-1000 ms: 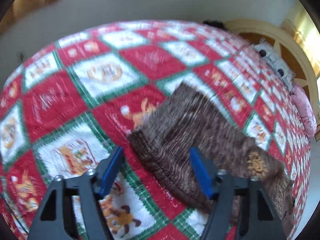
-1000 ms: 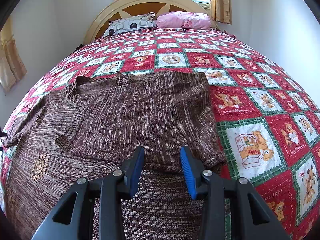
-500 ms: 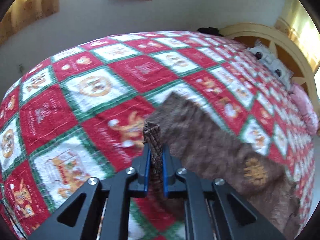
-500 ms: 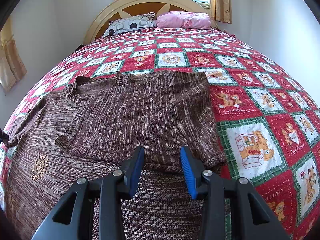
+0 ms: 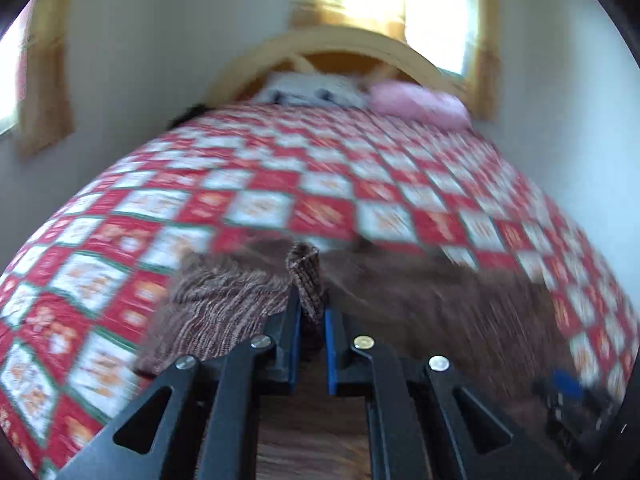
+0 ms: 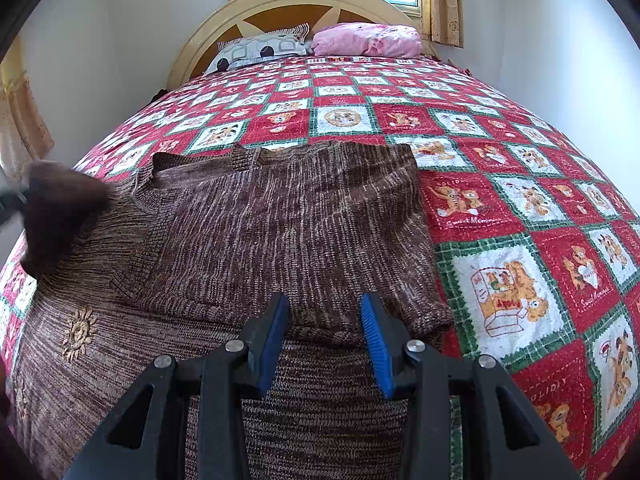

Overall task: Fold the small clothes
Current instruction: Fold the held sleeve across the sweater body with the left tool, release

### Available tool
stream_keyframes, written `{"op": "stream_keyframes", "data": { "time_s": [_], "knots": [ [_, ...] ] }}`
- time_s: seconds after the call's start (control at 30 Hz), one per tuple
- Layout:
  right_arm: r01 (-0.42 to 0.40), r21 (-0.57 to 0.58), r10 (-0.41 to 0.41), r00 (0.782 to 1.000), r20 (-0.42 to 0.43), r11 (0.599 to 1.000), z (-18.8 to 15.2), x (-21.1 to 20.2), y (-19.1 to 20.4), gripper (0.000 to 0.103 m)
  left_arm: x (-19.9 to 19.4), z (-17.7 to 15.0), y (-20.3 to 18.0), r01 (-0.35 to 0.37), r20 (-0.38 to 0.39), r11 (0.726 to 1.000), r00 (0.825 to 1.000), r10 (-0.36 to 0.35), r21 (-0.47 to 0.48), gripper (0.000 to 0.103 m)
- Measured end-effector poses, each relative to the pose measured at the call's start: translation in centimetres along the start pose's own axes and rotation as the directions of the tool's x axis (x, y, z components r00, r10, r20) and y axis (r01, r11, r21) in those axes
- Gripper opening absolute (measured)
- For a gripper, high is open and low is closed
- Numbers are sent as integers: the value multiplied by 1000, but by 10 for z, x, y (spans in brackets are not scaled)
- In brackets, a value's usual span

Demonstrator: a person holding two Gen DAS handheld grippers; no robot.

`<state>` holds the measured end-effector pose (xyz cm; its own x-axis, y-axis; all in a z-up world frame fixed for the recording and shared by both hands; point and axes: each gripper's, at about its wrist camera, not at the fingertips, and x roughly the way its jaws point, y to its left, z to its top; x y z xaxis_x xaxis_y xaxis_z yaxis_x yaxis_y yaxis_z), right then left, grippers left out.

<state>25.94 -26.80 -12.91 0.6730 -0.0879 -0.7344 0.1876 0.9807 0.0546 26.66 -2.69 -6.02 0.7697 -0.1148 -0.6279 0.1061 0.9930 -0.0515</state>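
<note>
A brown knitted sweater (image 6: 280, 220) lies on the bed, its right sleeve folded across the body. My left gripper (image 5: 310, 304) is shut on the ribbed cuff of the left sleeve (image 5: 306, 276) and holds it lifted above the sweater; this view is blurred. The lifted sleeve shows as a dark blur at the left edge of the right wrist view (image 6: 56, 208). My right gripper (image 6: 324, 312) is open and empty, low over the sweater's lower body near the folded sleeve's edge. It shows blurred at the lower right of the left wrist view (image 5: 568, 396).
The bed has a red, white and green patchwork quilt (image 6: 500, 208). A patterned pillow (image 6: 260, 50) and a pink pillow (image 6: 368, 40) lie against the curved wooden headboard (image 6: 288, 4). White walls stand close on both sides, with curtained windows behind.
My left gripper closed on the left sleeve's cuff, lifted it and swung round toward the headboard, carrying the sleeve over the sweater. My right gripper has stayed still and open.
</note>
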Motion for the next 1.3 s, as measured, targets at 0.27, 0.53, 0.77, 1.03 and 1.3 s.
{"op": "stream_keyframes", "data": {
  "time_s": [0.27,0.53,0.77,1.03,1.3],
  "knots": [
    [0,0,0,1000,0,1000,0,0,0,41,31,-44,-16,45,-200,998,979,-35,43,18],
    [-6,-9,6,1000,-4,1000,0,2,2,46,-42,-54,53,-3,-47,997,999,0,-79,101],
    [-166,74,162,985,61,983,7,-26,21,47,-24,-77,127,-203,-140,927,976,166,-314,100],
    [-462,108,473,874,-109,880,2,-2,112,47,-15,-81,148,-198,-174,870,976,132,-451,100],
    [-385,57,387,922,-23,921,43,12,112,47,-1,-79,137,-301,-251,887,943,220,-350,103]
  ]
}}
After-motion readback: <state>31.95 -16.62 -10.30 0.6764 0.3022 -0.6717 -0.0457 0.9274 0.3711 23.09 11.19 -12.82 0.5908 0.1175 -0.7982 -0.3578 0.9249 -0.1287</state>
